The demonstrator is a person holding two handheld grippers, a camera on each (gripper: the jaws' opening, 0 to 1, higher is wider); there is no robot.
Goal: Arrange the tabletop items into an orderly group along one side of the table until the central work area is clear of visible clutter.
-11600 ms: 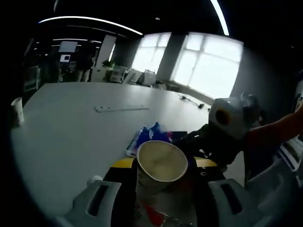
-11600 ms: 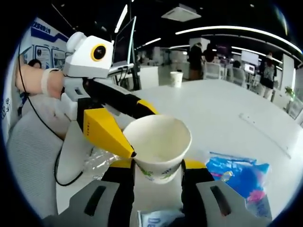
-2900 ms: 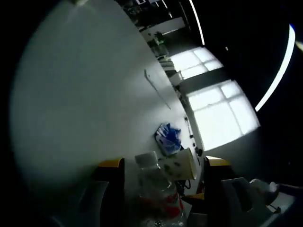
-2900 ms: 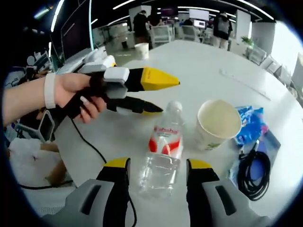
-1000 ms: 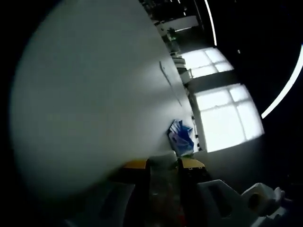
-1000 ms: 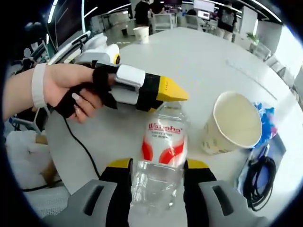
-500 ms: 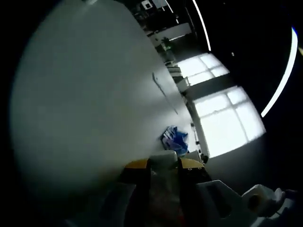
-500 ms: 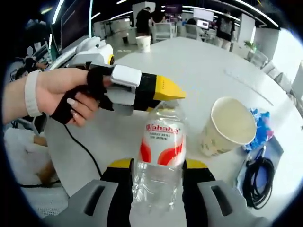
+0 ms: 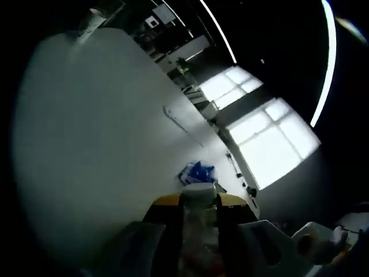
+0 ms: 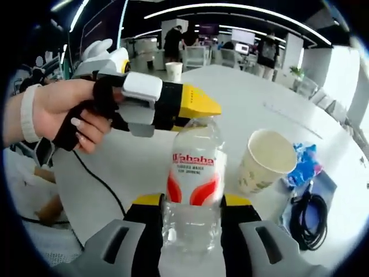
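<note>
A clear water bottle [image 10: 193,173] with a red and white label stands up between the yellow-tipped jaws of my right gripper [image 10: 192,202], which is shut on its lower body. My left gripper [image 10: 200,114], held by a hand, comes in from the left and is shut on the bottle's neck. In the left gripper view the white cap [image 9: 199,189] sits between the jaws of the left gripper [image 9: 199,202]. A paper cup [image 10: 262,158] stands upright just right of the bottle. Beyond it lies a blue packet [image 10: 302,156] [image 9: 198,171].
A coiled black cable [image 10: 302,216] lies on a flat blue item [image 10: 326,183] at the right. The white table [image 10: 230,92] stretches away, with another cup [image 10: 173,70] at its far edge and a thin strip [image 9: 181,121] lying on it. People and desks stand beyond.
The bottle has tipped up more upright between both grippers. Both views have shifted with the hands. The cup, packet and cable stay put.
</note>
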